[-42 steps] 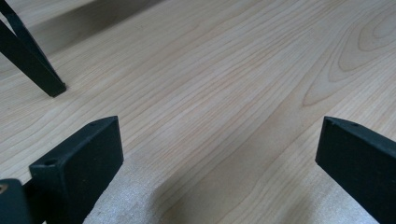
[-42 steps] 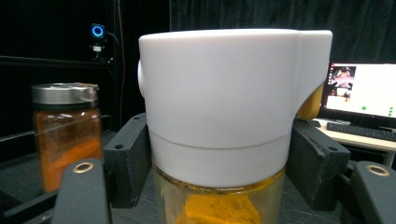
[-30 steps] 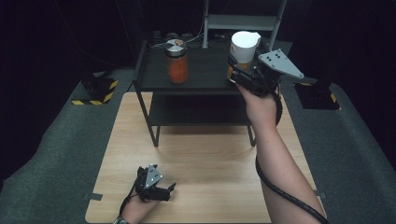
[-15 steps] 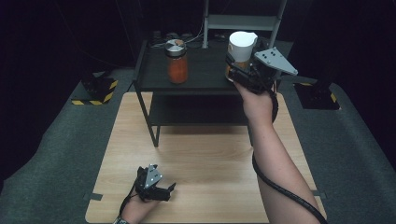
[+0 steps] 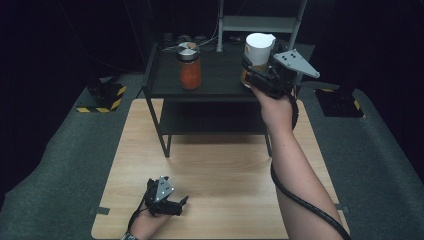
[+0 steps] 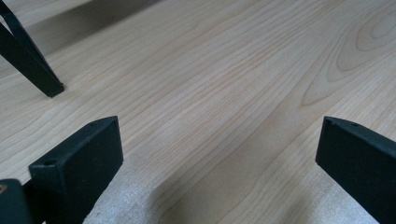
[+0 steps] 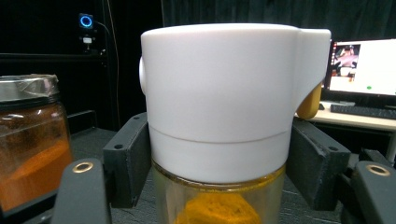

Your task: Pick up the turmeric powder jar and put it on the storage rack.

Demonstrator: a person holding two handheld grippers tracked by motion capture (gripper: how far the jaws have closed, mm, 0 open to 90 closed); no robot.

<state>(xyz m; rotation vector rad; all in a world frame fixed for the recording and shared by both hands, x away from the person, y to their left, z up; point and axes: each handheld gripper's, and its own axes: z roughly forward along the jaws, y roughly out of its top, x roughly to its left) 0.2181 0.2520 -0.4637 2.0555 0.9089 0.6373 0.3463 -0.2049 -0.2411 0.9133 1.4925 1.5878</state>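
My left gripper [image 5: 172, 204] rested low on the wooden table [image 5: 225, 170] near its front edge, its jaws spread wide apart with bare wood grain between them in the left gripper view; my hand behind it was cut off at the bottom of the high view. In that same gripper view one black shelf leg [image 6: 28, 65] stood at the upper left, its top cropped away. Further right on the black shelf [image 5: 220, 85] stood a jar of orange-red powder [image 5: 189, 66], upright and well apart from my other tool; in the right gripper view its left side was cut by the frame. My right gripper [image 5: 250, 75] was pinching the white-capped jar [image 5: 258, 52] at the shelf's right end, one jaw pressed on each side just under the white cap [image 7: 219, 93]. The glass body with its yellow contents was mostly hidden below the frame there, and from above my gripper covered it, so I could not tell whether its base touched the shelf.
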